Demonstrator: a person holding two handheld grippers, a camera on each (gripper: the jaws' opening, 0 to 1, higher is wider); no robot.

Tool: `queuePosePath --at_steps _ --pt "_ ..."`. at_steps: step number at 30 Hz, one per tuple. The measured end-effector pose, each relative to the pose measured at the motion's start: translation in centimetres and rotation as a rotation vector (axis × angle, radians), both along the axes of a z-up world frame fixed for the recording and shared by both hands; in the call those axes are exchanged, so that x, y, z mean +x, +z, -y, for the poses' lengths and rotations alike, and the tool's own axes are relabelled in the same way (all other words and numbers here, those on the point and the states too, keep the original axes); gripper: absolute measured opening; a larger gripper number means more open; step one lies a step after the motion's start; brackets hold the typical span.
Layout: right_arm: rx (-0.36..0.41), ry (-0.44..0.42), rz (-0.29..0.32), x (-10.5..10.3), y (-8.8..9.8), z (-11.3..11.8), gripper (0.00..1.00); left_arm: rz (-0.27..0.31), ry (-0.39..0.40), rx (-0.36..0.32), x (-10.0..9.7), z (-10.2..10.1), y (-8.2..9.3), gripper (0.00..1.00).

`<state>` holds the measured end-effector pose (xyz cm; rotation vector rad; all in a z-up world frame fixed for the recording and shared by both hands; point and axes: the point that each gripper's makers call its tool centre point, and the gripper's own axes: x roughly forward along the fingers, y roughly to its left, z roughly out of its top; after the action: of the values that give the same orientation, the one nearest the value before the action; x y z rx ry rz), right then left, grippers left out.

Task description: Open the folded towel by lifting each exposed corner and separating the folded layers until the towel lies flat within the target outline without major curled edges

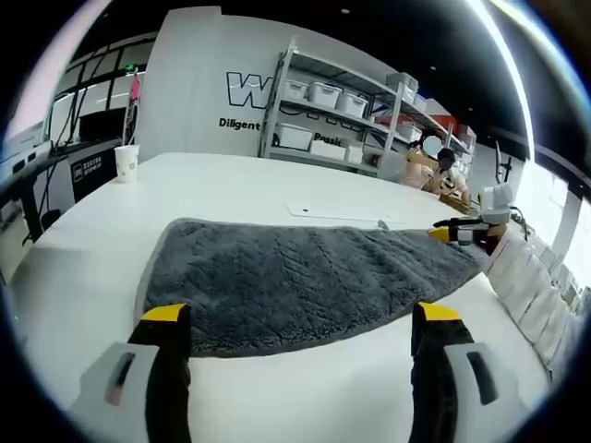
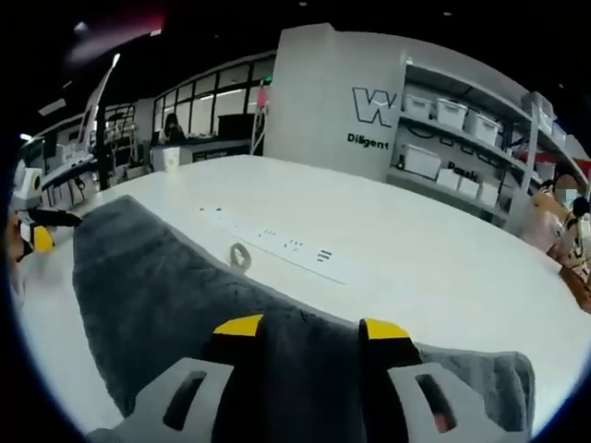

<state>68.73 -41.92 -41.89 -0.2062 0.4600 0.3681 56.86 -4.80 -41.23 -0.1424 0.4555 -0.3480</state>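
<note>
Towel (image 1: 305, 281) dark grey, ribbed pile; table (image 1: 231, 189) white; gripper (image 1: 300, 318) tips yellow.

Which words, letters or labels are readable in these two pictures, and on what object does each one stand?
"W": large letter on the grey wall, cut off by the shelving.
"Diligent": small text on that wall, below the "W".
"Pr...": partly hidden behind the shelving, unreadable.
Labels on the dark cabinet and the paper cup: too small to read.

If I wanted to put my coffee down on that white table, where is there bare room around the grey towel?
Plenty beyond the grey towel: the white table lies bare between its far edge and the paper cup near the corner. In the right gripper view, the stretch past the power strip is bare too. It is crowded at the towel's corner, where the right gripper sits.
</note>
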Motion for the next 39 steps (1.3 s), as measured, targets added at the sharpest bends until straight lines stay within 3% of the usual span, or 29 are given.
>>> queuePosePath --at_steps 7,12,26,32,39 --pt "0.013 -0.018 -0.035 -0.1 -1.4 0.7 0.2 -0.004 -0.005 0.007 0.1 0.3 -0.3 0.98" --pt "0.039 -0.022 -0.051 -0.2 -1.7 0.8 0.2 0.038 0.054 0.017 0.8 -0.4 0.0 0.95" --pt "0.046 -0.024 -0.054 -0.3 -1.9 1.0 0.2 0.066 0.128 0.049 2.6 -1.3 -1.3 0.94" --pt "0.047 -0.023 -0.052 -0.3 -1.9 1.0 0.2 0.06 0.136 0.202 2.7 -2.1 -2.4 0.85" --pt "0.062 -0.021 -0.054 -0.3 -2.0 1.0 0.2 0.057 0.138 0.203 2.6 -1.9 -2.5 0.86"
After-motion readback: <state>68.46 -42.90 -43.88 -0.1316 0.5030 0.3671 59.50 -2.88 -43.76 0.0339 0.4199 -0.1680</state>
